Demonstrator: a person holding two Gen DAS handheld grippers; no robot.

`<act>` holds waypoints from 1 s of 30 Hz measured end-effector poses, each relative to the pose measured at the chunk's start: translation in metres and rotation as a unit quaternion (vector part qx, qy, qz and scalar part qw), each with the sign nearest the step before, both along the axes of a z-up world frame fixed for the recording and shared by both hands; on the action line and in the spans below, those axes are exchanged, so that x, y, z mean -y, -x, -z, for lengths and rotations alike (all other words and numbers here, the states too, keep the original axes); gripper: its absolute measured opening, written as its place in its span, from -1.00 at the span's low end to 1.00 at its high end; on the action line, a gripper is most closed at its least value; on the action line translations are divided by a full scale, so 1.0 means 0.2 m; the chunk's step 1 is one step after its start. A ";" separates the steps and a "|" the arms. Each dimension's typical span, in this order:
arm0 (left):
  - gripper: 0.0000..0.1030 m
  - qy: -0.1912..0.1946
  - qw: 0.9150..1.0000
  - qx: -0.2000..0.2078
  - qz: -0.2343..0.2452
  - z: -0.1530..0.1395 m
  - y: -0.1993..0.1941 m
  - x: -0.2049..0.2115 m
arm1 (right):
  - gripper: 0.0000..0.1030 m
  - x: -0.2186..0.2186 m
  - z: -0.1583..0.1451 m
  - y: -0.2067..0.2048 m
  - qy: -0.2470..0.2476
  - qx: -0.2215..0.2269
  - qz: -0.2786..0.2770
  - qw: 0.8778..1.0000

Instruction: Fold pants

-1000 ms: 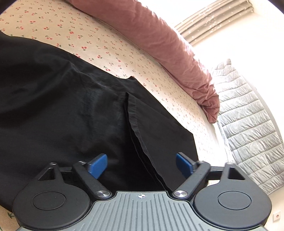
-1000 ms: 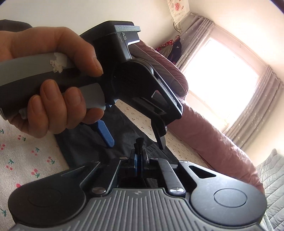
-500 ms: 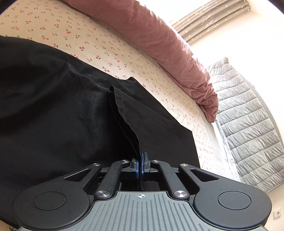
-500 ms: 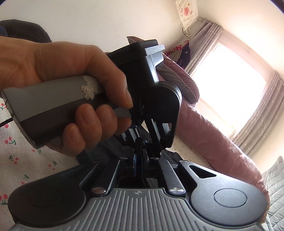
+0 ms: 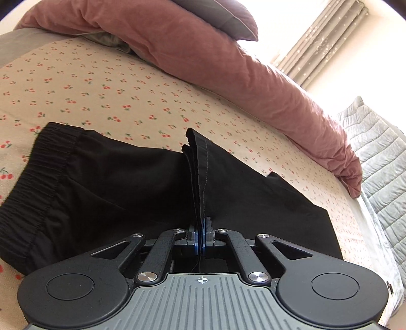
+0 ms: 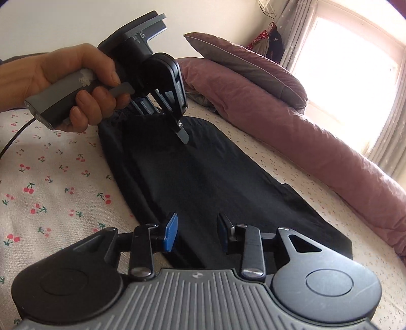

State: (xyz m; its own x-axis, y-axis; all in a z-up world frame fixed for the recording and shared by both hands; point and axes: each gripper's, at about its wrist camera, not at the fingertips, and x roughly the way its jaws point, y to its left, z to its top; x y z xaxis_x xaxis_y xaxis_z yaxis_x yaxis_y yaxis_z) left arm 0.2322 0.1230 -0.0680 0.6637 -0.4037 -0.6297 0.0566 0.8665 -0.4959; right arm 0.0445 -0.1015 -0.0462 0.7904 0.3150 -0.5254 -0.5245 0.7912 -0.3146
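While the left gripper (image 5: 201,234) looks out from its own camera, its two blue pads are pressed tight together on a stitched hem of the black pants (image 5: 127,182). The pinched hem stands up in a thin ridge that runs from the pads toward 12 o'clock. The rest of the pants lies flat on the cherry-print sheet (image 5: 101,88). The stretchy waistband (image 5: 38,172) is at 9 o'clock, and a flat pant leg spreads out toward 3 o'clock. A long pink duvet (image 5: 228,63) lies across the bed from 11 o'clock to 3 o'clock. A grey pillow (image 5: 220,15) sits on top of it at 12 o'clock. A grey quilted blanket (image 5: 380,152) is at 3 o'clock, and curtains (image 5: 322,35) hang at 1 o'clock.

In the right wrist view, the right gripper (image 6: 196,232) is at 6 o'clock, low over the pants (image 6: 215,182). Its fingers (image 6: 170,232) are apart and hold nothing. The pants stretch from 11 o'clock down to 4 o'clock on the sheet (image 6: 50,190). At 10 o'clock a hand (image 6: 73,83) holds the left gripper (image 6: 183,135), which points down at the pants near the waistband end. From here I cannot tell if its tips are together. The pink duvet (image 6: 330,142) runs from 12 o'clock to 4 o'clock, beside a bright window (image 6: 355,83) at 2 o'clock.
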 end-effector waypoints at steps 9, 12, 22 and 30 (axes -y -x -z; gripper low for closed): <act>-0.99 -0.060 0.997 -0.013 -0.042 0.02 0.03 -0.20 | -0.47 0.14 -0.03 -0.16 -0.073 -0.066 0.062 0.993; -0.99 -0.065 0.997 -0.010 -0.051 0.02 0.03 -0.23 | -0.47 0.20 -0.01 -0.24 -0.081 -0.083 0.093 0.989; -0.98 -0.122 0.991 0.012 -0.058 -0.02 0.06 -0.20 | -0.36 0.36 0.00 -0.34 -0.145 -0.137 0.161 0.967; -0.78 -0.174 0.983 0.009 -0.064 -0.03 0.06 -0.17 | -0.38 0.60 0.00 -0.39 -0.213 -0.178 0.225 0.934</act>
State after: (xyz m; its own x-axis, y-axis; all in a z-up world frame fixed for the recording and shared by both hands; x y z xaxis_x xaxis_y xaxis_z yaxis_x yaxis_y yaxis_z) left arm 0.2199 0.1577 -0.0625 0.7072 -0.0783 -0.7026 -0.0578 0.9841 -0.1679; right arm 0.1230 -0.2219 -0.0465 0.6918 0.2336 -0.6833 -0.1195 0.9702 0.2106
